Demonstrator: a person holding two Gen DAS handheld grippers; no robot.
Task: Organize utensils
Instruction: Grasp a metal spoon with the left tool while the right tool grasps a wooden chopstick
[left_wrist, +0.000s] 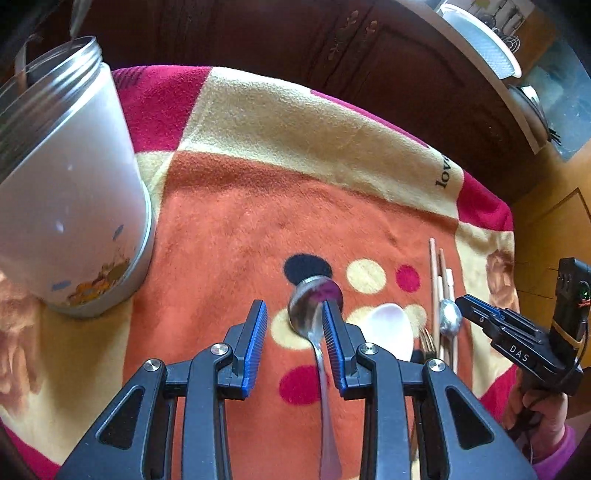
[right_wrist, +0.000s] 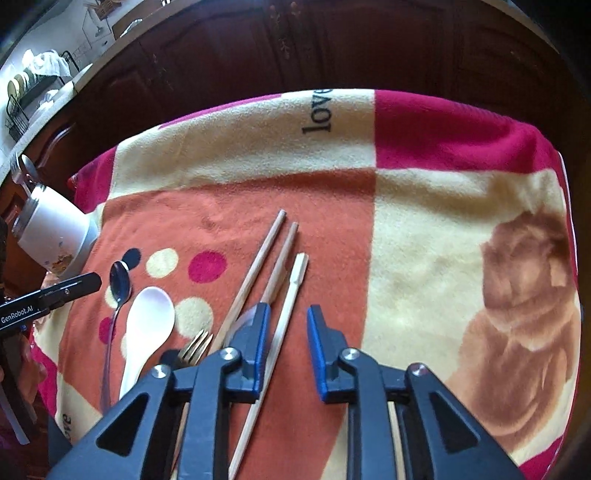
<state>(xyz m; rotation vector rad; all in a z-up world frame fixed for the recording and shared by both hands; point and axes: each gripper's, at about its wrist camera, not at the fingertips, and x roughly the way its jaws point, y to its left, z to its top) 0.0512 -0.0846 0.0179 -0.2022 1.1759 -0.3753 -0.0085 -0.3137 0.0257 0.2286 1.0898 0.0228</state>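
A metal spoon (left_wrist: 314, 306) lies on the blanket with its bowl by my left gripper's right pad; it also shows in the right wrist view (right_wrist: 120, 284). My left gripper (left_wrist: 295, 328) is open just over it, the handle running between the fingers. A white spoon (right_wrist: 147, 321), a gold fork (right_wrist: 195, 349), two wooden chopsticks (right_wrist: 258, 273) and a bamboo skewer (right_wrist: 284, 317) lie side by side. My right gripper (right_wrist: 288, 341) is open above the skewer and holds nothing. A white jar (left_wrist: 62, 192) with utensils inside stands at the left.
A red, orange and cream blanket (right_wrist: 424, 240) covers the table, ending at its far edge before dark wooden cabinets (right_wrist: 332, 48). A dish rack (right_wrist: 26, 92) sits on a counter far left. My right gripper (left_wrist: 517, 336) shows in the left wrist view.
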